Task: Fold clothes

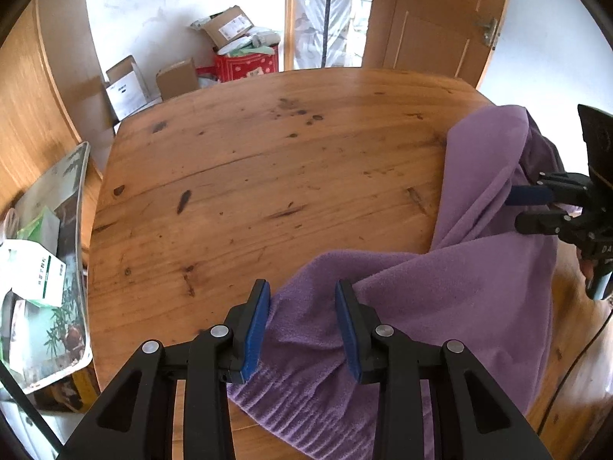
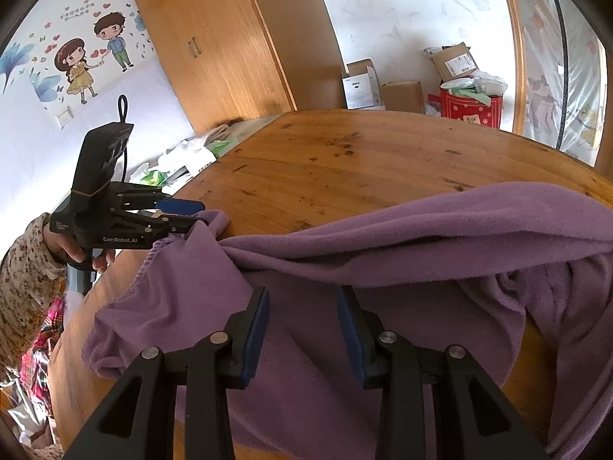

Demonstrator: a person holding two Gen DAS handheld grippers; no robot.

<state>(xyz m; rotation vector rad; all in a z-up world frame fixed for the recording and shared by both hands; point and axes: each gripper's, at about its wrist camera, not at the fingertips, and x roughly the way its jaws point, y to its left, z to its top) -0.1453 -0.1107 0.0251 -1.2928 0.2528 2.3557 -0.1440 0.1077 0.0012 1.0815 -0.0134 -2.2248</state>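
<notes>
A wooden table point(image 1: 268, 161) fills both views, its far half bare, with a purple garment point(image 1: 440, 299) heaped along its near right side, where a person can reach it from the table's near edge. The garment is bunched rather than flat, one long fold running from the far right down toward the near middle, which suggests it has yet to be spread out for folding. The left gripper point(image 1: 302, 322) hangs over the garment's near left end with its jaws apart; the ribbed hem lies under and between the blue pads point(image 1: 254, 329), which do not appear to press on it. In the right wrist view that same gripper point(image 2: 191, 212) sits at the garment's left corner, cloth gathered at its tips, held by a hand point(image 2: 72, 249) in a floral sleeve point(image 2: 23, 268). The right gripper point(image 2: 302, 326) points down over the middle of the heap, jaws spread with cloth beneath them and nothing pinched; seen from the left, its point(image 1: 513, 207) tips are part hidden behind a fold. Both tools look placed to take an edge each.
</notes>
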